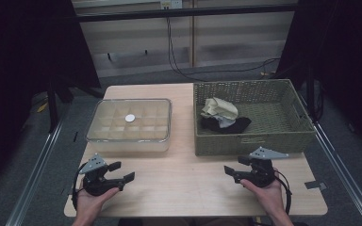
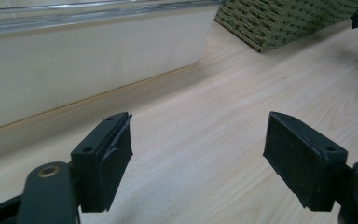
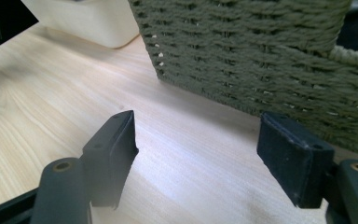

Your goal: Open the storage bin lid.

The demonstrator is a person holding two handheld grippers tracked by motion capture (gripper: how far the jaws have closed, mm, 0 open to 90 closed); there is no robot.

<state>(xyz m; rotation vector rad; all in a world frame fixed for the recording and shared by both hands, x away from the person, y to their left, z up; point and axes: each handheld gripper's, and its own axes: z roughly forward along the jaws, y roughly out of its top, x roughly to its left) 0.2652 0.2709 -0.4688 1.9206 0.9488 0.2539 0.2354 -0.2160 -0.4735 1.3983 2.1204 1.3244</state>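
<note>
Taking the clear lidded box [image 1: 128, 123] as landmark: the left gripper [image 1: 118, 173] rests on the wooden table [image 1: 184, 179] just in front of the box's near left corner, jaws spread wide with nothing between them. The box has a grid of compartments and a small white round thing [image 1: 130, 118] at its middle. Right of the box stands a woven basket [image 1: 254, 140] holding a heap of cream and black cloths [image 1: 222, 115] at its left end. Farther right, before the basket's near wall, the right gripper [image 1: 234, 172] lies likewise agape and empty.
</note>
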